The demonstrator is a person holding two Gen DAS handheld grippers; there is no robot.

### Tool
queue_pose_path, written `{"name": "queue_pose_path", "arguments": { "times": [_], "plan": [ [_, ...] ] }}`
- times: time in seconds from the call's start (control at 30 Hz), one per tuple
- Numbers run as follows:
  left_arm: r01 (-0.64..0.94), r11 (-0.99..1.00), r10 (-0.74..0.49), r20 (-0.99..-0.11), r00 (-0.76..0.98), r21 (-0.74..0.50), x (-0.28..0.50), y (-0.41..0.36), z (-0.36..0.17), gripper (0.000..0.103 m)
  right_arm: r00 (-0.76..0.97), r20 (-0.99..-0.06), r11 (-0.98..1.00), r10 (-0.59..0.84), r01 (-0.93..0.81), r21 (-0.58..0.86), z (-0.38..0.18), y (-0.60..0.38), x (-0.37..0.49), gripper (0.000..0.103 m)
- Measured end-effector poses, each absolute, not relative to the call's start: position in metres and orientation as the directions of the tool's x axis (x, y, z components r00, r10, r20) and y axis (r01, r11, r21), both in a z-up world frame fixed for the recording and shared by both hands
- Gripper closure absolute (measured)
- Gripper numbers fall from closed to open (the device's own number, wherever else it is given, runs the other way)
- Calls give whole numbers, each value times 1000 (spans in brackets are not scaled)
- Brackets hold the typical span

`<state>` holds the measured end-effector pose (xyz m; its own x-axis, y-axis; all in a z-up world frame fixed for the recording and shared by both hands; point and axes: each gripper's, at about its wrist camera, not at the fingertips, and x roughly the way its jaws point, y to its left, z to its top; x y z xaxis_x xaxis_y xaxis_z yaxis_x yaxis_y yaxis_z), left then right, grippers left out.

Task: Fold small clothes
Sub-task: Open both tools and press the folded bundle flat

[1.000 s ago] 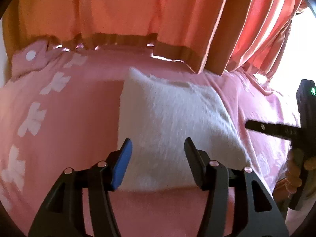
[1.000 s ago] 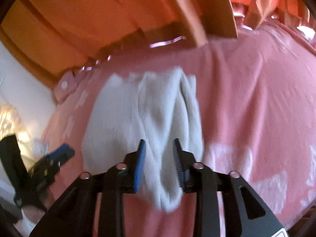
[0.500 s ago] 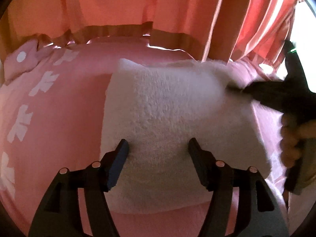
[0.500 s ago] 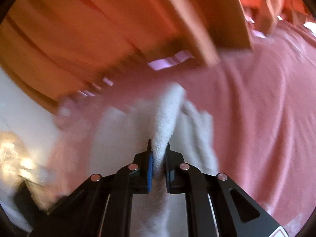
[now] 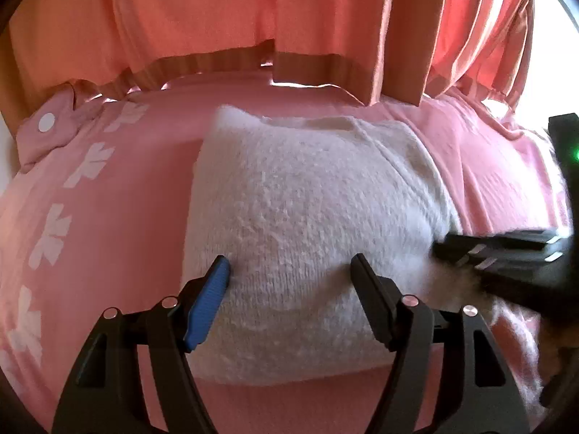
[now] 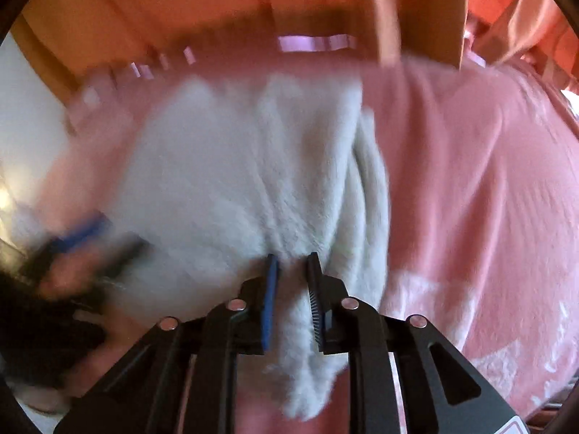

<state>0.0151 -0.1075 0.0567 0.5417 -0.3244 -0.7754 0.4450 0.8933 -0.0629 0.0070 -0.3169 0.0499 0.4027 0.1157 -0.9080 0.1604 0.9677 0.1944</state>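
A white fluffy garment [image 5: 307, 224] lies folded on the pink bed cover [image 5: 119, 217]. My left gripper [image 5: 289, 269] is open, its fingers spread over the garment's near part, holding nothing. My right gripper [image 6: 293, 266] is shut on a bunched fold at the garment's [image 6: 235, 181] near right edge; a tail of cloth hangs between the fingers. The right gripper also shows at the right of the left wrist view [image 5: 499, 249], at the garment's side. The right wrist view is blurred.
Orange curtains [image 5: 253, 18] hang along the far edge of the bed. The pink cover has white flower prints on the left [image 5: 54, 228]. A pink pillow corner with a white dot [image 5: 47, 123] sits at the far left. Bright window light at far right.
My right gripper carried the pinched fold up and over, then came back down low at the garment's right side. My left gripper stayed open over the near part of the garment.
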Motion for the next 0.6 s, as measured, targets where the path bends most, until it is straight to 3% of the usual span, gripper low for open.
{"name": "queue_pose_path", "arguments": {
  "times": [0.2, 0.3, 0.43, 0.5, 0.6],
  "plan": [
    [456, 889, -314, -782, 539, -43, 5, -102, 58, 33, 457, -883, 952, 107, 208, 224, 75, -328, -6, 78],
    [457, 889, -305, -784, 541, -30, 3, -104, 56, 32, 372, -919, 949, 128, 222, 222, 40, -326, -2, 62],
    [457, 889, -301, -785, 541, -27, -1, -104, 55, 30, 410, -902, 934, 134, 251, 253, 55, -333, -9, 55],
    [450, 891, -325, -782, 533, -63, 0, -99, 58, 30, 427, -896, 929, 121, 269, 254, 62, -335, -12, 52],
    [426, 885, -409, -753, 515, -189, 8, -79, 68, 27, 456, -880, 893, 132, 332, 305, 65, -344, -16, 35]
  ]
}}
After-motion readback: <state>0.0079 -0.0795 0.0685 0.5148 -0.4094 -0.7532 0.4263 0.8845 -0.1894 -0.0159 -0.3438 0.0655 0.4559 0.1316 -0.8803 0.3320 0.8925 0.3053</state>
